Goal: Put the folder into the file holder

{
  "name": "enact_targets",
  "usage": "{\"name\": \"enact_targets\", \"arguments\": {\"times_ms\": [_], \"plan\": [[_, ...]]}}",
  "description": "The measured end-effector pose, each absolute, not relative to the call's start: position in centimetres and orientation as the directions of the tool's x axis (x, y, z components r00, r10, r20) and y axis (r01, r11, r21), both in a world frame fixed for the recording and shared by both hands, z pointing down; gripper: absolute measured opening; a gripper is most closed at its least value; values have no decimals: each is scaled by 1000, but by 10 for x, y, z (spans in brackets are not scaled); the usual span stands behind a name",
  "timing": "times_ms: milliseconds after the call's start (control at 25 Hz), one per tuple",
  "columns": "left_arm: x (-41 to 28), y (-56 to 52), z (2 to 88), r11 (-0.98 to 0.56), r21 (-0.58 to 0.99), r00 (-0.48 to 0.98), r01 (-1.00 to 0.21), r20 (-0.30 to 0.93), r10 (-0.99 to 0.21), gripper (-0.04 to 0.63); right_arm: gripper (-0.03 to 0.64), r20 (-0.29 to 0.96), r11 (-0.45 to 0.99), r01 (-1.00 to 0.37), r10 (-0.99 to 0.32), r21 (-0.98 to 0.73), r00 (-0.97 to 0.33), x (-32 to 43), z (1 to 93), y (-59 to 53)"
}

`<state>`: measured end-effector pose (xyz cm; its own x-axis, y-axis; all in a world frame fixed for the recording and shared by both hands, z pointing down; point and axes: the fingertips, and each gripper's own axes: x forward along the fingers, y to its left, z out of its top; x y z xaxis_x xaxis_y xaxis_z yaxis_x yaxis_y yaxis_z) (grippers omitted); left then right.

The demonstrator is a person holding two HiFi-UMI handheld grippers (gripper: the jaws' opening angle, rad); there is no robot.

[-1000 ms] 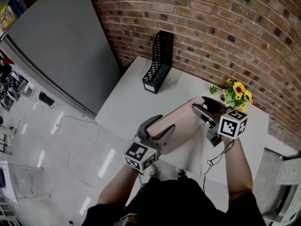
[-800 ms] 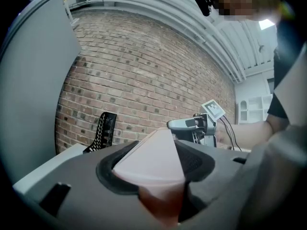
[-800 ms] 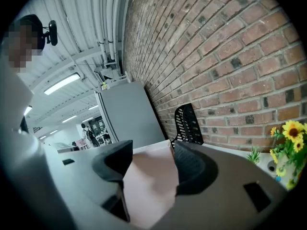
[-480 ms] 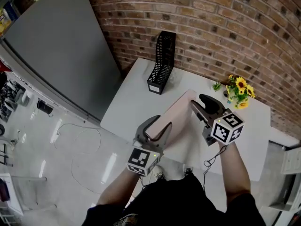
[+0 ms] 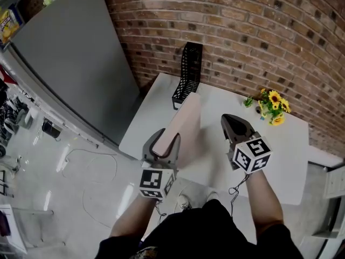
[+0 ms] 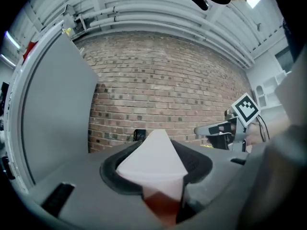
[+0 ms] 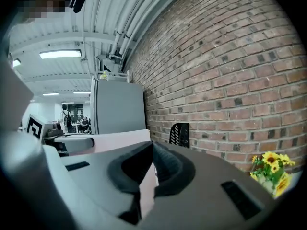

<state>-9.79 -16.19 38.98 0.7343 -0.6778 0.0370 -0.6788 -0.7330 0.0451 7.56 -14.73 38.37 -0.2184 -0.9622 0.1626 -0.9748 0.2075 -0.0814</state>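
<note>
**Step in hand: carrying the folder to the slot**

1. White table (image 5: 302,161). It bears everything, and the route runs across it towards the brick wall.
2. Pink folder (image 5: 185,125). It stands on edge. Best kept vertical and square to the slot, far edge leading. Gripped at one end, it will likely swing, so a slow carry is advisable.
3. Black mesh file holder (image 5: 188,74). It is upright at the table's far edge, beside the wall. It looks light, so a nudge may shift it.
4. Left gripper (image 5: 164,140). Its jaws have just been closing and are clamped on the folder's near end.
5. Right gripper (image 5: 233,124). Its jaws have just closed together with nothing between them. It could steady the folder's free side.

**Position**

The folder rises ahead of the left gripper towards the holder. The right gripper is beside the folder but apart from it.
</note>
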Motion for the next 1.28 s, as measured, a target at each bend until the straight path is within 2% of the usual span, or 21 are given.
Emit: {"name": "enact_targets", "arguments": {"times_ms": [440, 1280], "plan": [[-107, -173, 358, -608, 8, 608, -794, 8, -794, 181, 3, 137, 237, -964, -958, -123, -253, 85, 372, -144], [-39, -147, 317, -480, -33, 481, -877, -35, -876, 181, 3, 98, 321, -935, -936, -149, -337, 169, 353, -111]]}}
